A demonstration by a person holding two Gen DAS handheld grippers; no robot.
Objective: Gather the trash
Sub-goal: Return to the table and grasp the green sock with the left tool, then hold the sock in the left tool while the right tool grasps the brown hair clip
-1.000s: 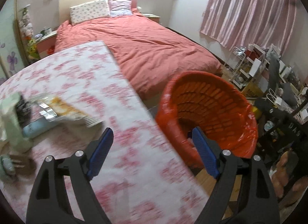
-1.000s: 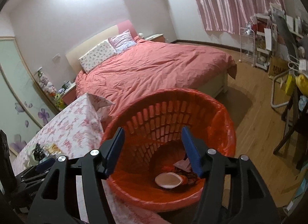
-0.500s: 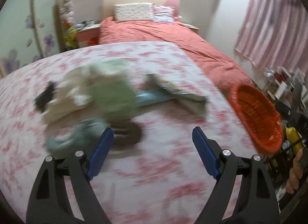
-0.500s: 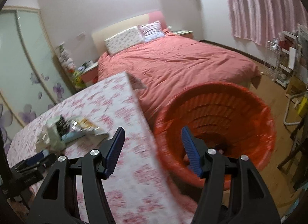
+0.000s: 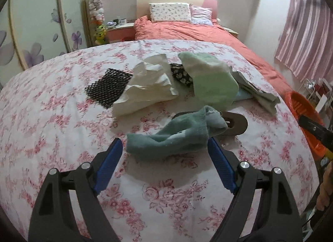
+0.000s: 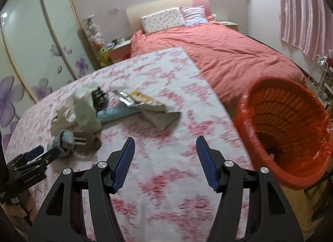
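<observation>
Since one second ago both grippers have swung away from the orange basket (image 6: pixel 285 129) toward the pile of trash on the bench (image 5: pixel 52 121). Now the left gripper (image 5: pixel 163 158) hovers just before a teal sock (image 5: pixel 177 133), with its jaws wide and the sock lying between them but not yet pinched. The right gripper (image 6: pixel 165 160) is over a bare part of the flowered cloth, jaws also wide and holding nothing.

Most of the work seems to remain. On the bench I see crumpled white paper (image 5: pixel 147 88), a pale green wrapper (image 5: pixel 212 81), a black mesh piece (image 5: pixel 107 89), a silver snack bag (image 6: pixel 145 104), a light blue tube (image 6: pixel 116 115) and a brown flat thing (image 5: pixel 237 123) under the sock. Inside the basket something dark lies at the bottom, but the view is blurred, so I cannot say what.

The basket stands beside the bench's right edge. Behind is a bed (image 6: pixel 224 54) with a coral cover, two pillows, a wardrobe with purple flowers, and pink curtains.
</observation>
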